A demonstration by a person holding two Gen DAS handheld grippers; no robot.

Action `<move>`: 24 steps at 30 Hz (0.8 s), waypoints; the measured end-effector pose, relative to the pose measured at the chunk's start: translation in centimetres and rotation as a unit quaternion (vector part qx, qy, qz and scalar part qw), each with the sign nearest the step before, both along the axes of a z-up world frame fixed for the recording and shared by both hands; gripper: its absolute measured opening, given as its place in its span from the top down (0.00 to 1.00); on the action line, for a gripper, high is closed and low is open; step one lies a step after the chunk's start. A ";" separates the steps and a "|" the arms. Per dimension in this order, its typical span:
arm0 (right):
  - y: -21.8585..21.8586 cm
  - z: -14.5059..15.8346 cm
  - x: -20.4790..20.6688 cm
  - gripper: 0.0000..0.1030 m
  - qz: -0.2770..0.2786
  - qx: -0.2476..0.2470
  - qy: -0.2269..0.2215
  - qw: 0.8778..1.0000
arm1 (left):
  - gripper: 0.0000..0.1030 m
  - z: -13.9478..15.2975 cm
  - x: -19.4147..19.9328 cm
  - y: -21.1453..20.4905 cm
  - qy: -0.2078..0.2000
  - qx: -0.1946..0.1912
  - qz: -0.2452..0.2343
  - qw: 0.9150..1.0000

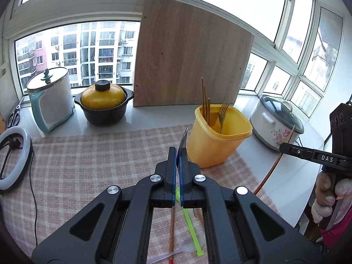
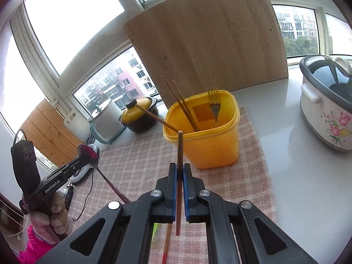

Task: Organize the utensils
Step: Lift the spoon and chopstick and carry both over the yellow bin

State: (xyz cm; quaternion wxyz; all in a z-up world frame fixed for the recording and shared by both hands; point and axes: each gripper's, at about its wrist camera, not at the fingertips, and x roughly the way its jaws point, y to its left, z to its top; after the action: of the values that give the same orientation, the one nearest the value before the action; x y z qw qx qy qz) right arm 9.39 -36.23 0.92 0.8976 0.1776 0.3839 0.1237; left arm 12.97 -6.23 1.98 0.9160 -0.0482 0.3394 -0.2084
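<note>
Spoon [image 1: 183, 142] clenched in left claw [image 1: 178, 154]; chopstick [image 2: 180, 176] gripped upright by right claw [image 2: 180, 167] (yellow cup [image 2: 204, 132] just ahead).

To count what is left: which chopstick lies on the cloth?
The red-tipped chopstick; another is in the right gripper, the others are in the yellow cup.

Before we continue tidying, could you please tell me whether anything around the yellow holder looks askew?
One brown wooden chopstick lies slanted across the rim of the yellow plastic utensil holder, poking outwards to the left, while the other chopsticks and metal fork stand inside.
</note>
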 end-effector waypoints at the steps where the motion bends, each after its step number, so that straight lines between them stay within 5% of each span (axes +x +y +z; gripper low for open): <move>1: -0.3 0.3 -0.1 0.98 -0.003 0.001 -0.003 1.000 | 1.00 0.3 0.1 -0.3 -0.004 -0.001 -0.002 1.000; 24: -7.0 7.8 2.2 0.98 -0.039 0.023 -0.099 0.994 | 1.00 5.4 4.7 -8.9 -0.075 -0.017 -0.005 0.997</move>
State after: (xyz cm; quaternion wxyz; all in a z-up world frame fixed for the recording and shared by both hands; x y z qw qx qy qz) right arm 11.62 -43.27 8.67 0.9311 0.2002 0.2828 0.1143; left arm 17.63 -15.13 7.37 0.9368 -0.0462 0.2667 -0.2217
